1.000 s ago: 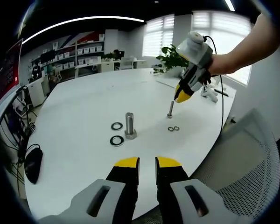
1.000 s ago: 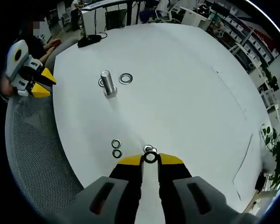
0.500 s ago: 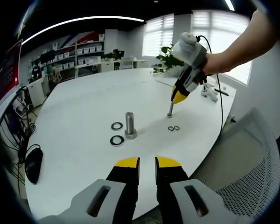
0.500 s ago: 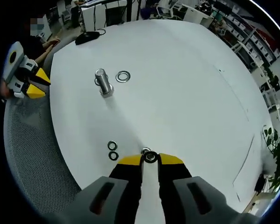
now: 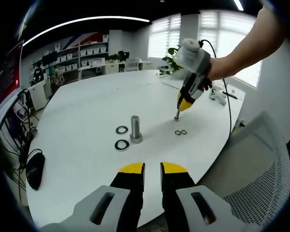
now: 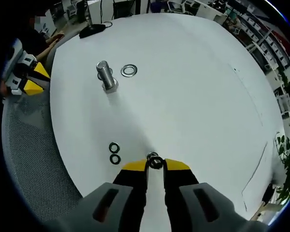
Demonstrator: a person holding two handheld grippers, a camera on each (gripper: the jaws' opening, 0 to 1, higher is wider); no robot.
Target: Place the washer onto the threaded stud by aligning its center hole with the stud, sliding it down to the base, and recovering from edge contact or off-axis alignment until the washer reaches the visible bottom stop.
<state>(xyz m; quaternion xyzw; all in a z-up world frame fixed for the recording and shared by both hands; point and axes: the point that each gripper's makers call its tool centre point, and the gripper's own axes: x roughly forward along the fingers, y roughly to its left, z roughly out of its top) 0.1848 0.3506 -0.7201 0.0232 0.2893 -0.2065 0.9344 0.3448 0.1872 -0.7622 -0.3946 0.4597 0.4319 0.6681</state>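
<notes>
In the left gripper view a thin threaded stud point(image 5: 176, 114) stands upright on the white table point(image 5: 87, 106). My right gripper point(image 5: 183, 106) hangs just above its top, held by a person's hand. In the right gripper view that gripper point(image 6: 155, 165) is shut on a small dark washer point(image 6: 155, 163), held flat between the yellow tips. The stud's top point(image 6: 151, 155) shows as a ring touching the washer's far edge, slightly off-centre. My left gripper point(image 5: 152, 168) hovers near the table's front edge, its jaws slightly apart with nothing between them; it also shows as the other gripper point(image 6: 25, 77).
A thick bolt point(image 5: 136, 129) stands head-down mid-table with two large washers point(image 5: 121, 144) beside it. Two small washers point(image 5: 180, 132) lie near the thin stud. A black mouse point(image 5: 35, 169) sits at the left edge. A mesh chair point(image 5: 261, 164) stands by the table.
My right gripper has come down and in with the washer, from beside and above the stud to right at its top. The left gripper has stayed put.
</notes>
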